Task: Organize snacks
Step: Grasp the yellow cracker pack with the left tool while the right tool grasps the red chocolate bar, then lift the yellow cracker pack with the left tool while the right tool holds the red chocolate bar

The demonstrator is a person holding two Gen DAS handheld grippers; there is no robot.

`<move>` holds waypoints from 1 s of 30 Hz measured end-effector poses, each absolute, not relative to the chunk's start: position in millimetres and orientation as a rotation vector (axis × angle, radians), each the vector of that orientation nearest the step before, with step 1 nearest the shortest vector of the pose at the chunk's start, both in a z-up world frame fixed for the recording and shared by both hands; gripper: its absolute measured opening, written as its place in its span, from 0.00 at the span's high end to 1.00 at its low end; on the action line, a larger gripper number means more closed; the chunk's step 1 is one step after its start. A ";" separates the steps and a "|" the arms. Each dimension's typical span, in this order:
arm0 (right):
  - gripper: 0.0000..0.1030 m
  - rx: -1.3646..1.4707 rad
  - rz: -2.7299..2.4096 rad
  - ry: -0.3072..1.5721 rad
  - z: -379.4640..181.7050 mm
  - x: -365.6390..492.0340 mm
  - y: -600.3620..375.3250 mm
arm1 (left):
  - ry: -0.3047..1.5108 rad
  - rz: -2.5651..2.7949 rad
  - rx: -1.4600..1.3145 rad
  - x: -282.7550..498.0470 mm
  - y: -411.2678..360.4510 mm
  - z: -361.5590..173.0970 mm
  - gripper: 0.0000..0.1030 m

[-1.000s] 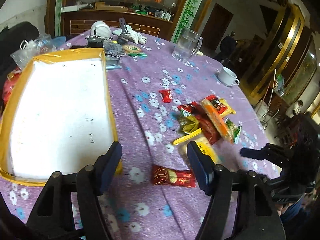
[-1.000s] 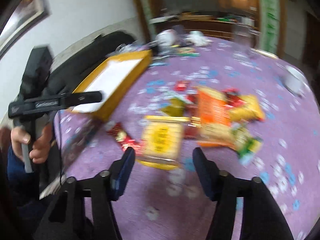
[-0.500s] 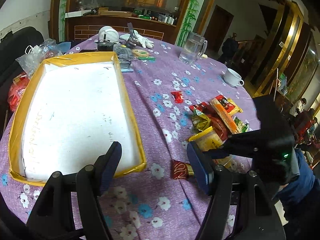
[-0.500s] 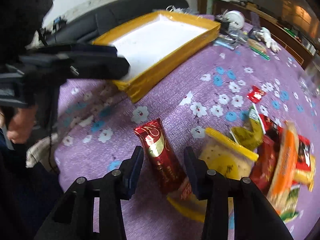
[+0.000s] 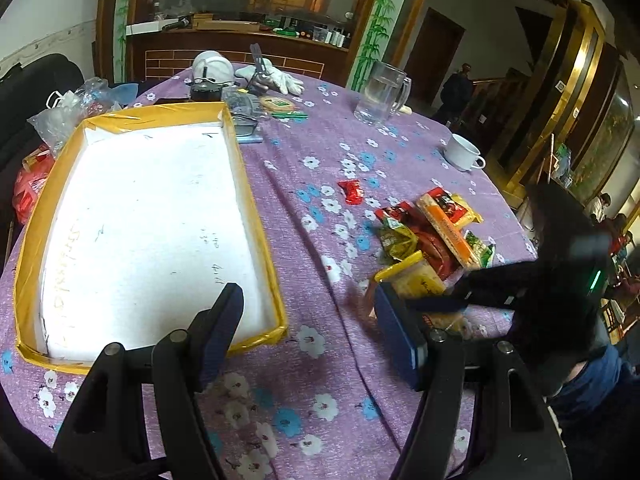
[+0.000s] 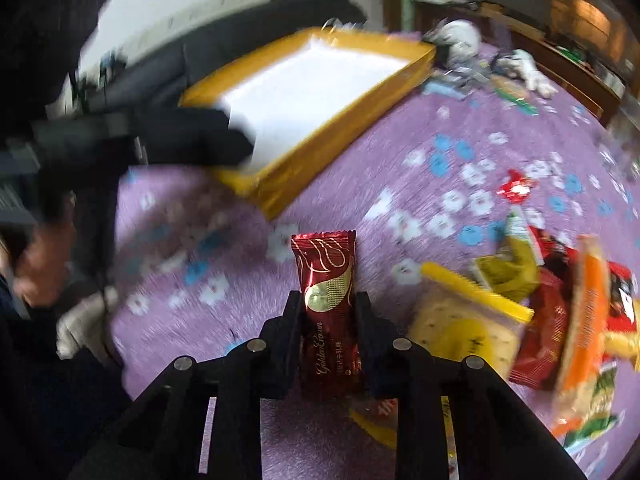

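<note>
A dark red snack bar packet [image 6: 326, 300] lies lengthwise between the fingers of my right gripper [image 6: 328, 300], just above the purple flowered cloth. The jaws are closing and the pads touch the packet's sides. In the left wrist view that gripper [image 5: 440, 304] reaches in from the right beside the pile of snack packets [image 5: 432, 236]. The pile [image 6: 560, 300] lies right of the held bar. My left gripper [image 5: 308, 296] stands open with nothing in it, over the near right corner of the yellow-rimmed white tray [image 5: 256, 216]. A small red candy [image 5: 351, 191] lies apart from the pile.
A glass mug [image 5: 380, 98] and a white cup [image 5: 462, 152] stand on the far right of the round table. Gloves, a white helmet and small clutter [image 5: 240, 92] sit behind the tray. Plastic bags [image 5: 64, 116] lie on the left. A person's hand [image 6: 36, 264] holds the left gripper.
My right gripper has come down and leftward from the snack pile onto the red bar, and its jaws have narrowed around it. The left gripper has stayed open.
</note>
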State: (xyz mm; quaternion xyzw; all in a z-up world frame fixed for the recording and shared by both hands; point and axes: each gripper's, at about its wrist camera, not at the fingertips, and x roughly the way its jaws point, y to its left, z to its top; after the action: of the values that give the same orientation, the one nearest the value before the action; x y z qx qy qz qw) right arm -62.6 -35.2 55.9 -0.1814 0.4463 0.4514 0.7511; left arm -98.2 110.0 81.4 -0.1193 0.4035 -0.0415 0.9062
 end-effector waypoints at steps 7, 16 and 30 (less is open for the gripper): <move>0.75 -0.140 0.749 0.855 97.9 -25.2 -117.7 | 0.904 -0.205 -0.255 -82.8 64.3 73.7 0.35; 0.74 -0.037 0.642 0.788 105.9 -14.1 -172.6 | 1.107 -0.195 -0.232 -49.9 -9.3 42.8 0.34; 0.75 0.060 0.643 0.775 107.5 -13.9 -187.0 | 1.185 0.012 -0.092 -11.2 -52.1 16.0 0.23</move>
State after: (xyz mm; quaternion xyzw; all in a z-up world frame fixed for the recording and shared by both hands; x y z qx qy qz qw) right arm -13.9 -187.0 107.5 0.0286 0.3712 0.3081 0.8755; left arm -11.2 -52.1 16.0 -0.0432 0.5582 0.0058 0.8286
